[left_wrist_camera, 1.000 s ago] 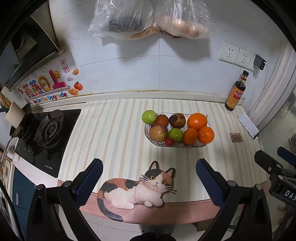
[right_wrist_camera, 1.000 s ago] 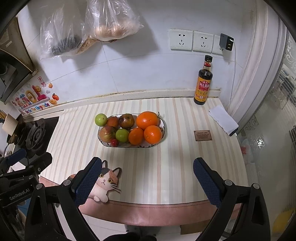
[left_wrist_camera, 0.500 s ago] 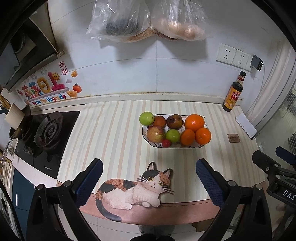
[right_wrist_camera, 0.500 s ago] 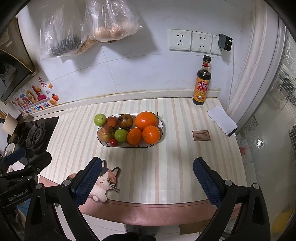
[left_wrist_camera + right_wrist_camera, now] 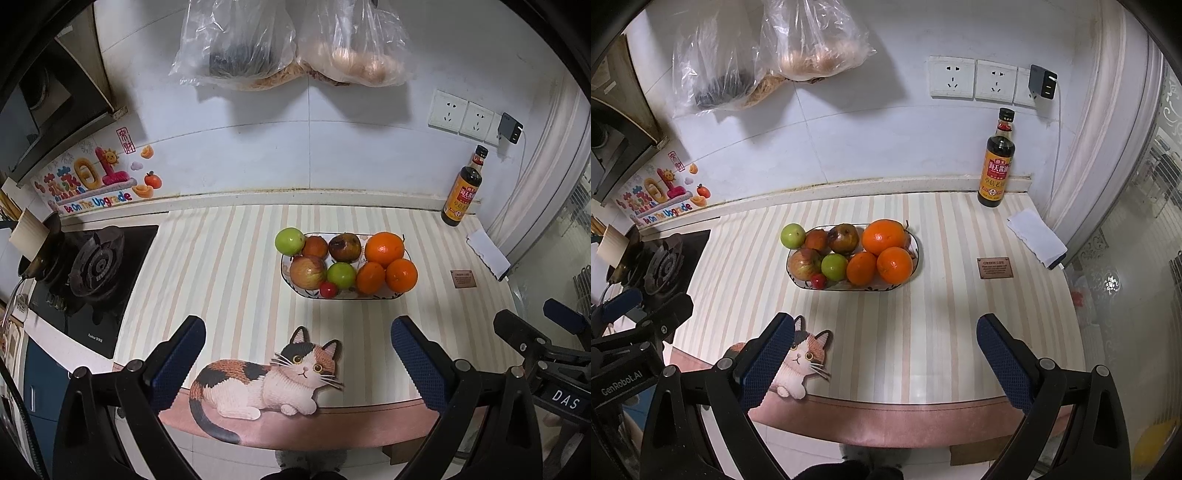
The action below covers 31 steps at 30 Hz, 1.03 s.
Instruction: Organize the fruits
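Both grippers have pulled back a little since a second ago, so the plate (image 5: 397, 295) of fruit looks a bit smaller and farther off. All the fruit sits on that plate, near the middle of the counter (image 5: 229, 266), closer to the back edge. Three oranges (image 5: 384, 248) crowd the right end. A green apple (image 5: 289, 240) leans on the left rim, maybe half off it; the bent view makes that hard to tell. The fruit lying sorted like this fits a job that is done or one about to start.

The left gripper (image 5: 297, 354) hangs over the front edge with its jaws wide apart, holding nothing. The right gripper (image 5: 886, 352) does the same, likely kept back so both can see the whole plate.

The left view shows the whole cat sticker (image 5: 266, 380) and the stove (image 5: 96, 258). The right view shows only the cat's head, but shows the bottle (image 5: 996, 162) at the back right corner far better.
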Motion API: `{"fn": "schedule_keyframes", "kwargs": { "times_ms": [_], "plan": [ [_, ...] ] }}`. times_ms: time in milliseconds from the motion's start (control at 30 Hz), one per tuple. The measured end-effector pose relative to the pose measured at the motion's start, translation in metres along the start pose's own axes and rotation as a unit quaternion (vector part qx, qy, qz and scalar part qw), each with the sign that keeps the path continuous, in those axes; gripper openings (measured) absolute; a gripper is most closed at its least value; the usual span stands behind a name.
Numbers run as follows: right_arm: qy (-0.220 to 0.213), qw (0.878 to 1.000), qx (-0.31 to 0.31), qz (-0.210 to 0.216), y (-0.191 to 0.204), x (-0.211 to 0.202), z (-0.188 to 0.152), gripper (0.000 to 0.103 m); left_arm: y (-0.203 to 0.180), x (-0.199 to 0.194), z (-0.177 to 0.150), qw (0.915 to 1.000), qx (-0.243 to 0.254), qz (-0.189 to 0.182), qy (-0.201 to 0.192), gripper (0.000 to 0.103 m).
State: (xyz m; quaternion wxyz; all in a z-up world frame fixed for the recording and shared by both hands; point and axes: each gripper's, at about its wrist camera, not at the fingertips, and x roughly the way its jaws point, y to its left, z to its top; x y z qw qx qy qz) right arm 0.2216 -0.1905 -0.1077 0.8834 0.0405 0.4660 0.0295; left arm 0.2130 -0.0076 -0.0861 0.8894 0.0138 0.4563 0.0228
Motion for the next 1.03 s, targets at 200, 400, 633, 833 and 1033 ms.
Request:
{"fn": "schedule_keyframes", "kwargs": {
  "times_ms": [200, 400, 633, 833, 1033],
  "plan": [
    [0.000, 1.000, -0.001, 0.001, 0.0003, 0.0012, 0.0004, 0.101, -0.0004, 0.0000, 0.0000, 1.0000, -0.001, 0.000, 0.000, 0.103],
    [-0.001, 1.000, -0.001, 0.001, 0.0004, 0.0014, 0.0009, 0.101, -0.0002, -0.0001, -0.0005, 1.0000, -0.001, 0.001, 0.000, 0.103],
    [-0.002, 1.000, -0.001, 0.000, 0.0011, 0.0011, 0.0016, 0.101, -0.0009, -0.0004, 0.0009, 1.0000, 0.001, 0.000, -0.001, 0.103],
    [-0.002, 1.000, -0.002, 0.000, 0.0008, 0.0011, 0.0019, 0.101, -0.0005, -0.0006, 0.0005, 1.0000, 0.002, 0.000, -0.002, 0.103],
    [-0.003, 1.000, 0.000, 0.002, 0.0014, 0.0001, 0.0015, 0.101, -0.0001, -0.0051, -0.0022, 0.9999, 0.004, 0.000, -0.013, 0.103]
  ]
}}
